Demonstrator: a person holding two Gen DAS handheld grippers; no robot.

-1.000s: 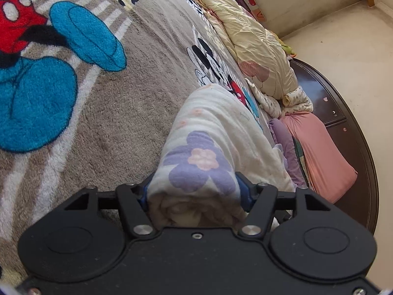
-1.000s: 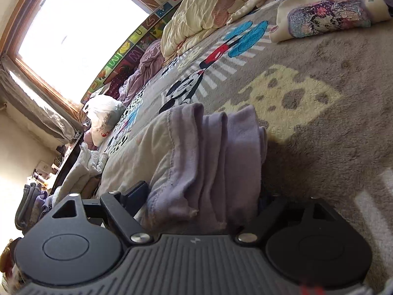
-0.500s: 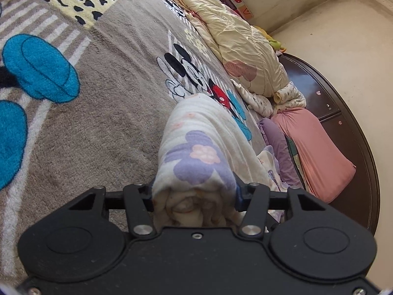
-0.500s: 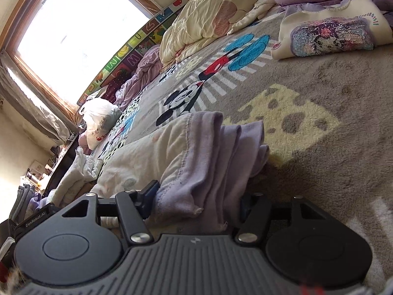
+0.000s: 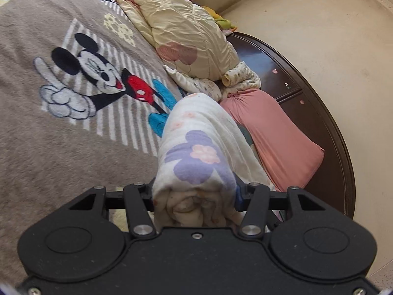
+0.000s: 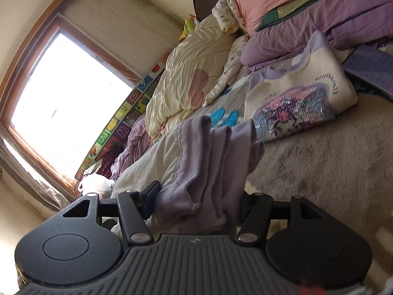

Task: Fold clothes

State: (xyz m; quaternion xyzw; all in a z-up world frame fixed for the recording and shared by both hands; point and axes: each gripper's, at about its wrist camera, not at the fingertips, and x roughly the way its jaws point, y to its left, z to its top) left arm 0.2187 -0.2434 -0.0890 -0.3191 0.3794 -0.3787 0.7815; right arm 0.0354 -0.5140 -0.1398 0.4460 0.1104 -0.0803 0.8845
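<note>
The left gripper point(image 5: 195, 191) is built of matte black plastic with silver screws and blue pads; the right gripper point(image 6: 197, 202) is topped by ribbed grey.

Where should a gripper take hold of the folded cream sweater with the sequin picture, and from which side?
Grip the folded cream sweater at its thick rounded right edge, coming in low along the grey blanket from the right. That edge looks like a bundled fold; the sequin patch lies flat and the far side abuts the purple pillow.
</note>
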